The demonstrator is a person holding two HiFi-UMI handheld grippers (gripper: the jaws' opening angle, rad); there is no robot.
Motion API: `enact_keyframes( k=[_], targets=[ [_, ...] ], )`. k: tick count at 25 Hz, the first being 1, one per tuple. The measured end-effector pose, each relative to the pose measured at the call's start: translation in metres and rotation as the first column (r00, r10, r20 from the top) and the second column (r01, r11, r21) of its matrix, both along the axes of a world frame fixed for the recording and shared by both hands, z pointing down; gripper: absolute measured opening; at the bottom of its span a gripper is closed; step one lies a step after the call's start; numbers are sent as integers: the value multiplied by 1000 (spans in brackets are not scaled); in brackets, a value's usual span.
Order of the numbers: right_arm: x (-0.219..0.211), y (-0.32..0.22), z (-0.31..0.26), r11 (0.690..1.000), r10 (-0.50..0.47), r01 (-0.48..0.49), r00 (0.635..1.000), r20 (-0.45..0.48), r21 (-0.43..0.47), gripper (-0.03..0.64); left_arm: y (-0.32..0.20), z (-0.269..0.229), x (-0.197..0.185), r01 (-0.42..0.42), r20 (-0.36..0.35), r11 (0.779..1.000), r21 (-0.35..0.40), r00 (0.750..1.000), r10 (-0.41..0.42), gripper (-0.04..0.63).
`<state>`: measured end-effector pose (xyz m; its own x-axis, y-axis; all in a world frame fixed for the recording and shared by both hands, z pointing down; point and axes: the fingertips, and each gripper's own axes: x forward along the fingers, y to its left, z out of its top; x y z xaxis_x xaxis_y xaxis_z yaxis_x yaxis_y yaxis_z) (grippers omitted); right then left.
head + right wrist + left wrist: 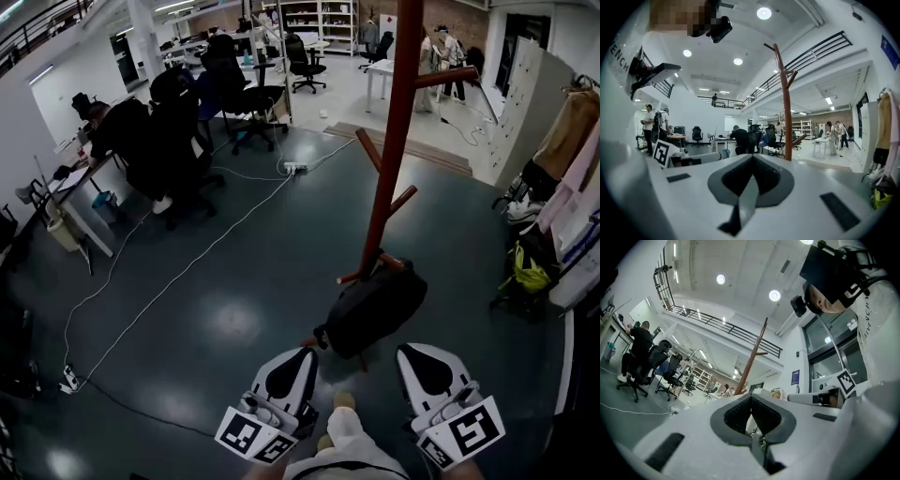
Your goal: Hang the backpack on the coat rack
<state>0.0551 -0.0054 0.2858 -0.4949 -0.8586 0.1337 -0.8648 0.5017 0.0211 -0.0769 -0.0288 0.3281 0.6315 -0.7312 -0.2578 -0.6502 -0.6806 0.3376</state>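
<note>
Our white left gripper (302, 360) and right gripper (411, 360) were closed, empty; we judged one needed opening wide over the black fabric backpack (375, 309) beside the reddish wooden coat rack (398, 122).

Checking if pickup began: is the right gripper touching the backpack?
Apart. Right gripper view shows the right gripper shut on nothing; head view shows the backpack on the floor ahead.

Coat rack (395, 141) top beyond the head view's upper edge, its foot behind the backpack (375, 309)
</note>
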Motion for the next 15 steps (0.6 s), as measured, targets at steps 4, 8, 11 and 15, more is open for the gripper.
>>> enact_keyframes(
  k=[4, 8, 11, 15],
  targets=[
    [-3, 24, 2, 1000, 3, -4, 1000, -19, -10, 15, 19, -3, 6, -32, 0, 999, 5, 999, 32, 11],
    [-4, 45, 2, 1000, 10, -11, 1000, -26, -20, 14, 37, -10, 9, -51, -5, 999, 20, 999, 51, 11],
    [-9, 58, 2, 1000, 9, -10, 999, -37, -15, 14, 48, -13, 7, -56, -5, 998, 30, 998, 56, 11],
    [-12, 70, 0, 1000, 9, -9, 999, -43, -12, 14, 59, -18, 8, -60, -8, 997, 40, 998, 61, 11]
  ],
)
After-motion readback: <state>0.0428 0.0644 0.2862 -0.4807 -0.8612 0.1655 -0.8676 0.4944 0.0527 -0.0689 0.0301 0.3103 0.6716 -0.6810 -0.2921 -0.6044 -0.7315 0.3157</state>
